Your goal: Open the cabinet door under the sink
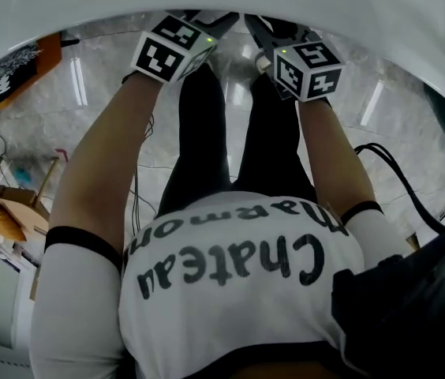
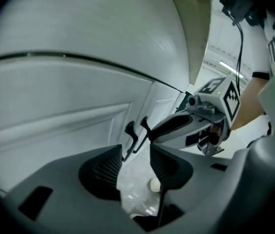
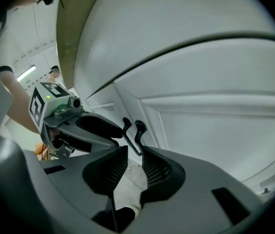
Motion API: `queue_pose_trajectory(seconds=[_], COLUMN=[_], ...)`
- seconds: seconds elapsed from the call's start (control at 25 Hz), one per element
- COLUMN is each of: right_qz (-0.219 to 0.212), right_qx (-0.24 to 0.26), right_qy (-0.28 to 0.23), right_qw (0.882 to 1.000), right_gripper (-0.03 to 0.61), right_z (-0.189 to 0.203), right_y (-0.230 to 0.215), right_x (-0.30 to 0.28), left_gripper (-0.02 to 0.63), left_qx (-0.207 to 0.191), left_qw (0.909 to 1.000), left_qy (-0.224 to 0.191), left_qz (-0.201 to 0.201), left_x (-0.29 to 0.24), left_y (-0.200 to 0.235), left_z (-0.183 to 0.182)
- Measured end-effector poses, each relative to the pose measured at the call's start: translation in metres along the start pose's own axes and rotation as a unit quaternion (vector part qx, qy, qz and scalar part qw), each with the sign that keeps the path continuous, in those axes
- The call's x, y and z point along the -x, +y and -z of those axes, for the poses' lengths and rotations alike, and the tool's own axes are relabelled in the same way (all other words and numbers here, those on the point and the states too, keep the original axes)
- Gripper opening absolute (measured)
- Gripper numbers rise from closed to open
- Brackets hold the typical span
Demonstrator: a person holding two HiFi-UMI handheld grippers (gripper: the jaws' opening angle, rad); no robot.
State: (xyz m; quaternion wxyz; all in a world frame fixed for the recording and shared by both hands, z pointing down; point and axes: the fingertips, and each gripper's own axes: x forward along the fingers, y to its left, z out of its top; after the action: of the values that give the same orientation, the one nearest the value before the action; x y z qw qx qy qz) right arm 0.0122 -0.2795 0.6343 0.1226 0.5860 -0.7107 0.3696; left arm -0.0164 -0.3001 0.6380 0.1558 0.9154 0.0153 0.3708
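**Claws released before the paired handles of the under-sink cabinet**

Left claw (image 2: 135, 151) is shown released. Its ribbed pads (image 2: 109, 167) are held apart, and only pale floor is seen in the gap between them. Right claw (image 3: 135, 152) is likewise released, with a narrower gap between its pads (image 3: 154, 168) and nothing gripped.

Both claws are pointed at the white panelled cabinet doors (image 2: 54, 126), which are seen shut and flush beneath the overhanging white worktop (image 2: 93, 23). Two black handles are mounted side by side where the doors meet.

In the left gripper view, the left-door handle (image 2: 130, 136) is seen just beyond the tip of the left jaw. The right-door handle (image 2: 144, 128) is seen just above the gap.

In the right gripper view, the same pair is seen just ahead of the jaw tips. The lower end of one handle reaches down to the right jaw, but whether it is touched cannot be told. Each claw is visible in the other's view, close alongside.

In the head view, the left forearm (image 1: 100, 172) and right forearm (image 1: 329, 156) are seen extended on either side of the black-trousered legs (image 1: 203, 125). A grey marbled floor (image 1: 88, 109) lies below. The claw tips are covered there by the worktop's rim.
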Motion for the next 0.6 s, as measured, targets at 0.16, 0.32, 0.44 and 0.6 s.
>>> queue_pose_trajectory(seconds=[0.16, 0.32, 0.44, 0.6], right_qz=[0.016, 0.025, 0.016, 0.033], right_qx=[0.012, -0.014, -0.017, -0.018], right_qy=[-0.004, -0.015, -0.025, -0.025], right_qw=[1.0, 0.999, 0.999, 0.999], right_gripper=[0.085, 0.084, 0.086, 0.067], right_z=[-0.003, -0.004, -0.009, -0.013], right_y=[0.0, -0.005, -0.001, -0.006], right_x=[0.001, 0.0, -0.003, -0.005], left_gripper=[0.175, 0.136, 0.096, 0.062], left_qx=[-0.006, 0.007, 0.02, 0.031], left_qw=[0.9999, 0.9999, 0.9996, 0.9992], left_qy=[0.001, -0.01, -0.017, -0.001], left_qz=[0.013, 0.006, -0.006, -0.027], left_x=[-0.003, -0.008, -0.01, -0.016], left_y=[-0.004, -0.004, 0.001, 0.005], left_z=[-0.011, -0.017, -0.019, -0.018])
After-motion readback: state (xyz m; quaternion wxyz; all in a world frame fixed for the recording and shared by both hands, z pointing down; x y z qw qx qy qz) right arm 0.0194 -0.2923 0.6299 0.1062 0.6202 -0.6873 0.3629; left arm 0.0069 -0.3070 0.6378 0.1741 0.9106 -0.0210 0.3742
